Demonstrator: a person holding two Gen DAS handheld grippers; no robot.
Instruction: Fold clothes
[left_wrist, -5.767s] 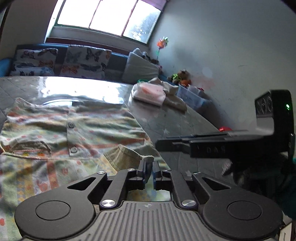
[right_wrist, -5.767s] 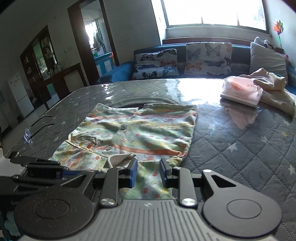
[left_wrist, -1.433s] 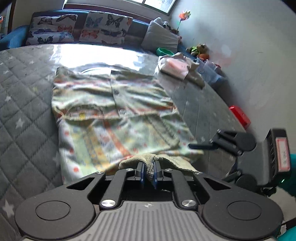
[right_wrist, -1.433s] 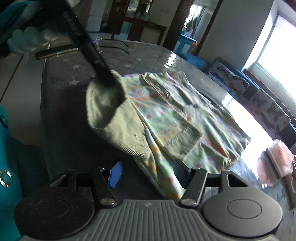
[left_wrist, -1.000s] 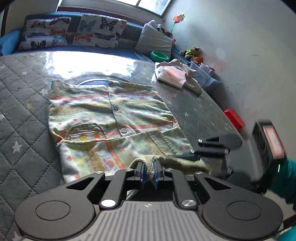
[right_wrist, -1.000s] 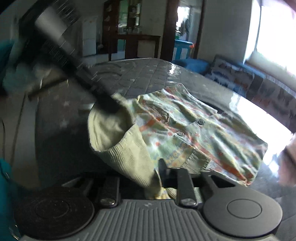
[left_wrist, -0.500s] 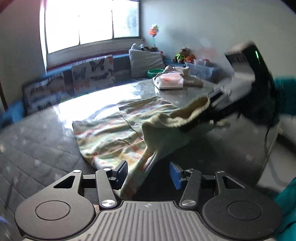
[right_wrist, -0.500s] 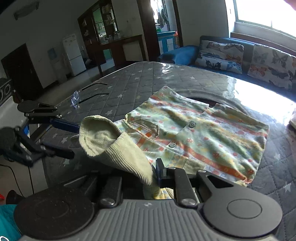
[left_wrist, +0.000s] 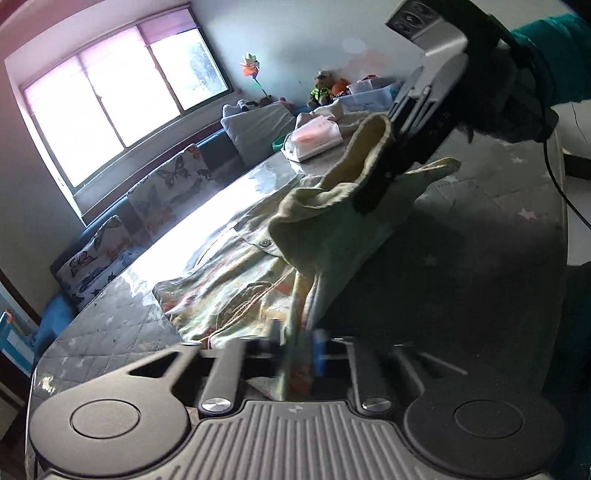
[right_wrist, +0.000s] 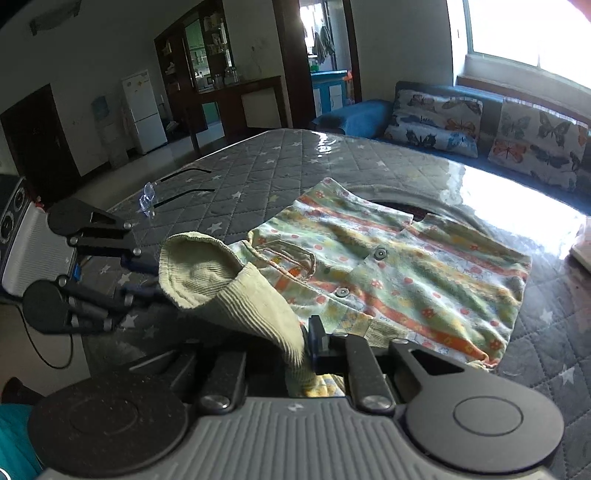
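The striped, flower-printed children's shirt (right_wrist: 406, 273) lay on the quilted grey surface (right_wrist: 258, 177). The right gripper (right_wrist: 306, 343) pinched its ribbed cuff (right_wrist: 236, 295); the left gripper (left_wrist: 295, 343) was closing on cloth. Both should lift together, keeping the sleeve taut.

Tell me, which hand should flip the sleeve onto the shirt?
Probably right: the right tongs, closing, pinch the sleeve beside the shirt; the left tongs, closing on the sleeve too, sit farther out.
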